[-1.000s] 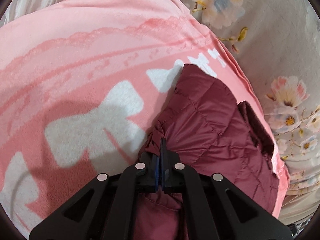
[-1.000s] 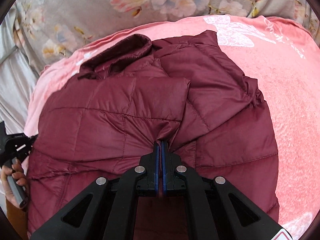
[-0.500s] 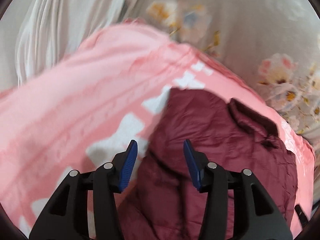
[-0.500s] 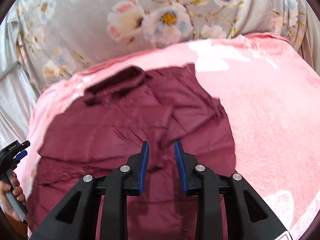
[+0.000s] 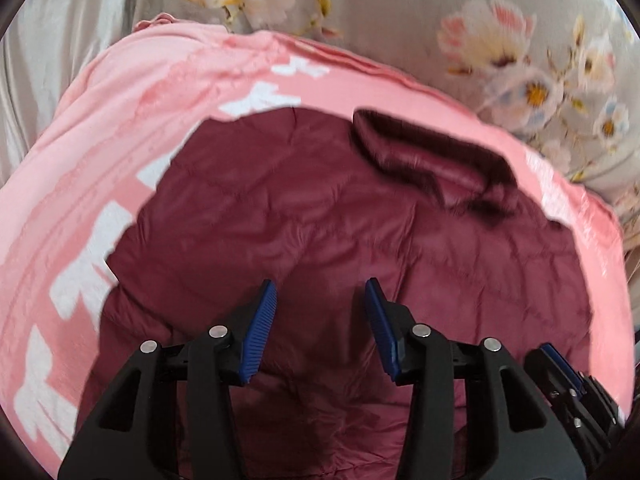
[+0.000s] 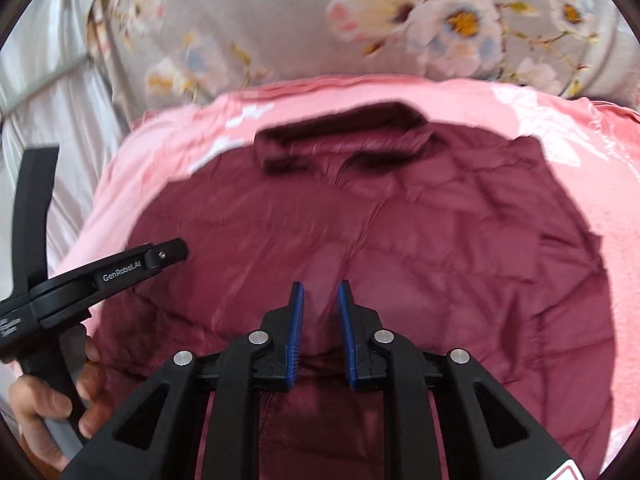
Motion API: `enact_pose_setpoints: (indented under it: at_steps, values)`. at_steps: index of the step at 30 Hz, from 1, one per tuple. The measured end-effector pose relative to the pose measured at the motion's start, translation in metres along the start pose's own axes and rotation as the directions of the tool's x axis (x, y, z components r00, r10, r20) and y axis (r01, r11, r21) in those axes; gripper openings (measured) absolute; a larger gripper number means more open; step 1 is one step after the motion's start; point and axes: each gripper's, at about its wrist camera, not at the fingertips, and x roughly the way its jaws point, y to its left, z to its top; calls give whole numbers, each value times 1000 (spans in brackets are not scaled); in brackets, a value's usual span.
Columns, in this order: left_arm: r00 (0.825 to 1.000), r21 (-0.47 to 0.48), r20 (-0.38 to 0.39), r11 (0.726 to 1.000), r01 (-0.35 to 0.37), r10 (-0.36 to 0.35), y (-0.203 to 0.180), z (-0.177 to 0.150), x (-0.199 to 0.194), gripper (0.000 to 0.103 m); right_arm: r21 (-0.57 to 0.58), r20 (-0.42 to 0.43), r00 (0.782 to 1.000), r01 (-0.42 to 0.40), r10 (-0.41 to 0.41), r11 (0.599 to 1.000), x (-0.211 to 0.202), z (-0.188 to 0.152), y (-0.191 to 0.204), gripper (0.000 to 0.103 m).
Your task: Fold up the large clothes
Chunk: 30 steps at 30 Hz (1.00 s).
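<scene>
Jacket spread flat, both grippers free above it

Maroon quilted jacket (image 5: 328,240) lies spread on a pink blanket (image 5: 120,128), collar end away from both cameras. Dark, fuzzy-looking collar (image 6: 344,136) sits at the far edge of the garment, folded over on itself. White printed shapes (image 5: 88,264) on the blanket show along the jacket's left side in the left wrist view. Beyond the blanket, grey floral bedding (image 6: 400,24) fills the top of both views; a pale satin-like cloth (image 6: 52,92) sits at far left in the right wrist view.

Left gripper (image 5: 320,328): jaws wide apart, blue ribbed pads (image 5: 258,336) facing each other with only jacket fabric visible behind the gap. Nothing between them. Whether the fingertips touch the cloth cannot be told.

Right gripper (image 6: 320,332): jaws parted but narrower than the left, blue pads (image 6: 296,332) with a clear strip of maroon showing between them. Not clamped on anything.

In the right wrist view, the left gripper's black body enters from the left edge over the jacket's near-left part, with the person's left hand (image 6: 48,404) wrapped round its handle. In the left wrist view, part of the right gripper shows at lower right, over the jacket's near-right edge.

Both views are somewhat blurred, so the stitching detail is soft.
</scene>
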Motion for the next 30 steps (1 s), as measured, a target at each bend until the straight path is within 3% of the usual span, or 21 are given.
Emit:
enact_pose_setpoints:
  at_steps: [7,13,16,20,23,26,30]
  values:
    - [999,33,-6,999,-38,38,-1,-17,17,44,-26,-67,996,50,-52,998,24,-14,5,12]
    - [997,77,17,994,-81,80,-5,-25,23,44,-44,-52,996,65,-67,997,20,-16,9,12]
    - [998,73,22,995,-65,64,0,-24,12,44,12,15,998,56,-57,998,-10,-15,-2,12]
    - [998,3,62,1000,-28,28,23,-21,-21,44,35,38,992,120,-121,992,-38,-23,-21,12]
    - [994,-69,77,995,-67,72,49,-18,-29,44,81,-1,989,150,-151,985,-34,-30,-40,12]
    - [992,-162,31,980,-114,121,79,-18,-19,43,124,-48,989,145,-140,982,-25,-39,-52,12]
    - [994,-192,-3,976,-105,106,95,-23,-7,46,119,-65,988,148,-141,982,-15,-44,-52,12]
